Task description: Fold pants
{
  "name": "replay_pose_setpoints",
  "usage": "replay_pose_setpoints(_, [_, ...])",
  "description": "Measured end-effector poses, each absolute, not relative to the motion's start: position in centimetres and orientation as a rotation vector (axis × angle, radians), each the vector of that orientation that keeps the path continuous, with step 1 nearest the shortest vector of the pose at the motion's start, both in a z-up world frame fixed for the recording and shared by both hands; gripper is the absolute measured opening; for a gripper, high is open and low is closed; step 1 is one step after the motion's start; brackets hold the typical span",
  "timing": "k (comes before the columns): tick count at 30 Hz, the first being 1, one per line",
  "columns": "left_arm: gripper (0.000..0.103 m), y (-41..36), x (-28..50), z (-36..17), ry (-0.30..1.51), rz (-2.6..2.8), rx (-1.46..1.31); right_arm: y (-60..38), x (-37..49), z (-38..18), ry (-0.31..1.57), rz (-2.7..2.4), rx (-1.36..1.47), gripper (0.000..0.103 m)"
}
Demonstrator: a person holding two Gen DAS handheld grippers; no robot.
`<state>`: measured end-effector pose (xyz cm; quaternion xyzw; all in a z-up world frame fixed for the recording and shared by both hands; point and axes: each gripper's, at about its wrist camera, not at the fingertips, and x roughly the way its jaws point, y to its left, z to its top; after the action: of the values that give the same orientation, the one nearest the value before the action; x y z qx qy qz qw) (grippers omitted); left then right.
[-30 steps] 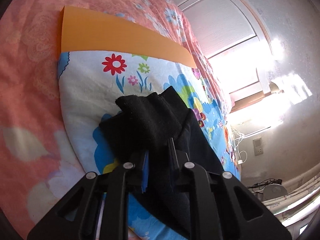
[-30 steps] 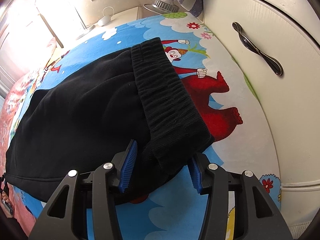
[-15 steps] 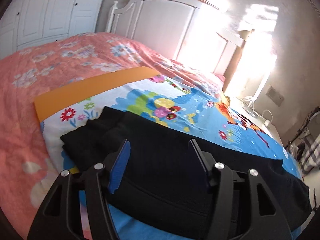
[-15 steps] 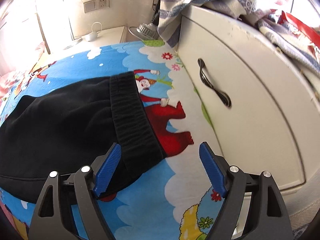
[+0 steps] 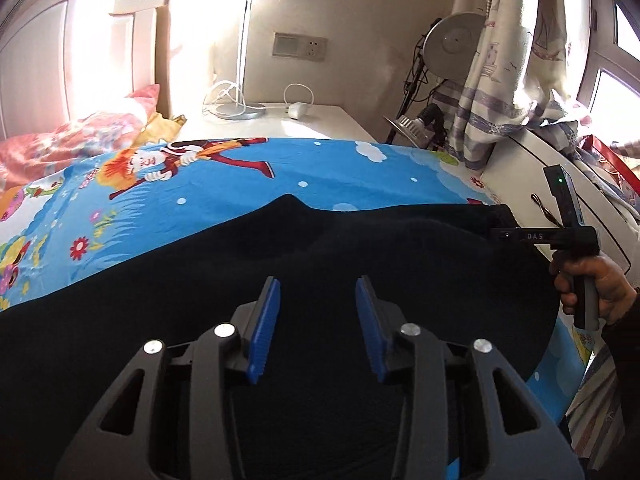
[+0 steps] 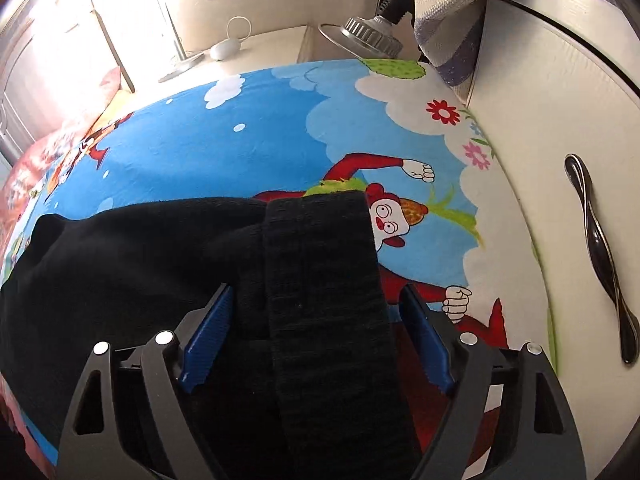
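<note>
Both tongs stand with their blue-padded jaws apart, gripping nothing. From the left wrist view, the left gripper (image 5: 316,312) hovers over the broad black pants (image 5: 280,264), which spread beneath and ahead of its fingers (image 5: 262,332) across a cartoon-printed blue sheet (image 5: 224,192); its gap is moderate, and only dark cloth shows between the pads. Whether the pads touch the fabric cannot be told. To the right of this gripper, the person's right hand (image 5: 596,288) clasps the handle of the other tool, whose black body carries the letters "DAS" (image 5: 534,236) and a small green light above.

In the right wrist view, the right gripper (image 6: 316,336) is spread wide, its fingers (image 6: 208,336) straddling the ribbed waistband (image 6: 324,280), which runs straight forward between them. The band lies flat on the sheet, and neither pad is seen pressing on it. Left of the gripper the rest of the pants fans out; right of it, a red cartoon figure with a round-eyed face (image 6: 390,220) is printed on the sheet, just beside the waistband's far end. Further right stands a white cabinet (image 6: 560,80) with a curved metal handle (image 6: 600,256). Ahead of both tongs, a white nightstand (image 5: 304,120) bears a white cable, with a wall socket plate (image 5: 300,46) above it. A metal lamp head (image 6: 368,34) sits at the sheet's far edge.
</note>
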<state>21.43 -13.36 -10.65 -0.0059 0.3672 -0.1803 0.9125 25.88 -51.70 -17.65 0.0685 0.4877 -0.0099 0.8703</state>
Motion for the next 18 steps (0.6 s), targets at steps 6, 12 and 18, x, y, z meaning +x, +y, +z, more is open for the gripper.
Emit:
replay_pose_setpoints(6, [0.014, -22.9, 30.1, -14.0, 0.879, -0.464, 0.173, -51.2, 25.0, -17.7, 0.973, -0.052, 0.140, 0.082])
replay_pose_setpoints(12, [0.024, -20.6, 32.9, -11.4, 0.670, -0.280, 0.218, -50.5, 24.6, -17.5, 0.935, -0.087, 0.070, 0.085])
replay_pose_setpoints(18, [0.045, -15.0, 25.1, -9.1, 0.688, -0.330, 0.051, -49.7, 22.2, -15.0, 0.874, -0.152, 0.079, 0.085])
